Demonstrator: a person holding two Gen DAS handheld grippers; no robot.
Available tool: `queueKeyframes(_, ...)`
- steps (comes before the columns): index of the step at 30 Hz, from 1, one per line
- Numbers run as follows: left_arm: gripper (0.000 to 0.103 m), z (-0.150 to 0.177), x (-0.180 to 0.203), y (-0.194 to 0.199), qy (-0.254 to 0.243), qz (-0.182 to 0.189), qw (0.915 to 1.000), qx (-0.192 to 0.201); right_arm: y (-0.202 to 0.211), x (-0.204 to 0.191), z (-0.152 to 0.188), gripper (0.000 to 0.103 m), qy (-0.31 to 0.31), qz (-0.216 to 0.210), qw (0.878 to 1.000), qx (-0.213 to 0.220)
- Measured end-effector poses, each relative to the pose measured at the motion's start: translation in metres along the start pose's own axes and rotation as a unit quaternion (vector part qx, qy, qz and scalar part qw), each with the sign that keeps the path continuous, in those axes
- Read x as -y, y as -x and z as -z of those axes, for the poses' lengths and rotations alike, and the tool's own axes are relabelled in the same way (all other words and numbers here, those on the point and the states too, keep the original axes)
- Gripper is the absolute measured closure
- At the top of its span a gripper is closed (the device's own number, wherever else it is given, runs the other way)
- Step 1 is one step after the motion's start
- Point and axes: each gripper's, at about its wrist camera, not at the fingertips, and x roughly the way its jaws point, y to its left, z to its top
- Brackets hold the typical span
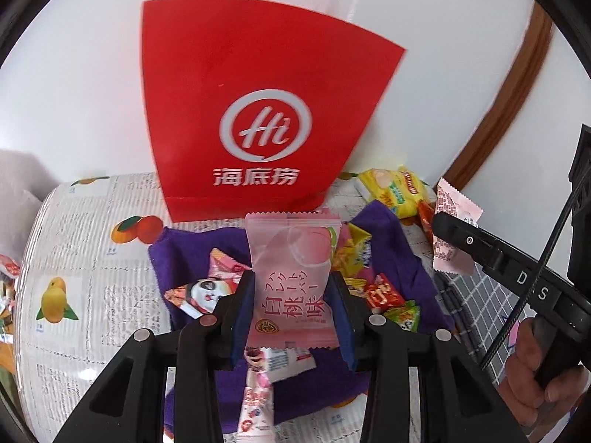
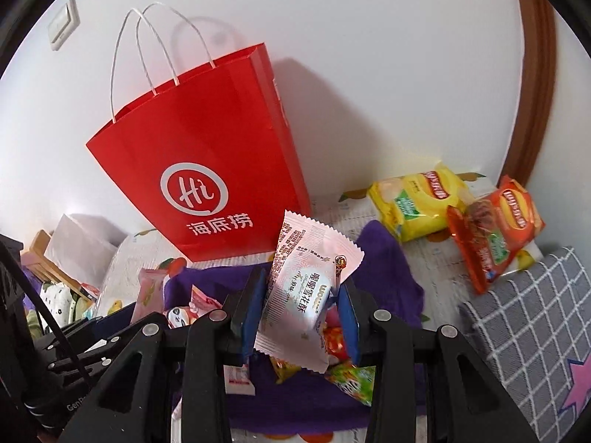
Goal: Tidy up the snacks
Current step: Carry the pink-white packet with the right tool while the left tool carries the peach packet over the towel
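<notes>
The left gripper has its jaws closed narrowly on a pink peach-flavour snack packet, pinching it at its long sides near the lower half. The packet stands upright between the blue pads, its long axis running away from the camera, with one crimped end pointing up toward the red paper bag and the other end toward the gripper's body. The right gripper likewise has its jaws clamped on a pale pink snowflake-crisp packet, held by its sides. This packet is tilted, its long axis leaning to the left, with the upper crimped end reaching toward the foot of the red bag and the lower end hanging between the jaws. In the left wrist view the right gripper appears at the right edge with the same pale packet in its tips, and part of a hand grips its handle. Below both grippers lies a purple cloth strewn with small loose sweets, among them a panda-printed wrapper and a green one. The cloth rests on a surface covered with a newspaper-and-fruit print. The red bag stands upright at the back against a white wall, its white twisted handles up. To its right lie a yellow packet and, touching it, a red packet, beside a grey checked fabric.
</notes>
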Motion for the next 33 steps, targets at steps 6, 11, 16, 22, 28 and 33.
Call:
queueKeyframes(6, 0.066, -0.002, -0.008, 0.0, 0.01, -0.002, 0.9999, 0.0, -0.013, -0.009, 0.003, 0.065, 0.028, 0.006, 1.0, -0.011)
queueKeyframes(11, 0.066, -0.002, -0.008, 0.0, 0.01, -0.001, 1.0, -0.002, -0.019, -0.005, 0.004, 0.065, 0.026, 0.008, 0.999, -0.018)
queueKeyframes(16, 0.066, -0.001, -0.006, -0.002, 0.007, -0.001, 1.0, -0.004, -0.024, 0.0, 0.004, 0.065, 0.019, 0.006, 1.0, -0.024)
queueKeyframes(22, 0.066, -0.001, -0.004, -0.005, 0.007, 0.0, 0.9999, -0.008, -0.02, 0.005, 0.002, 0.065, 0.013, 0.006, 1.0, -0.019)
queueKeyframes(28, 0.066, 0.0, -0.001, -0.006, 0.005, -0.001, 1.0, -0.008, -0.019, 0.008, 0.002, 0.065, 0.012, 0.007, 1.0, -0.018)
queueKeyframes(33, 0.066, 0.001, 0.001, -0.006, 0.004, 0.0, 1.0, -0.008, -0.017, 0.01, 0.002, 0.065, 0.01, 0.007, 1.0, -0.017)
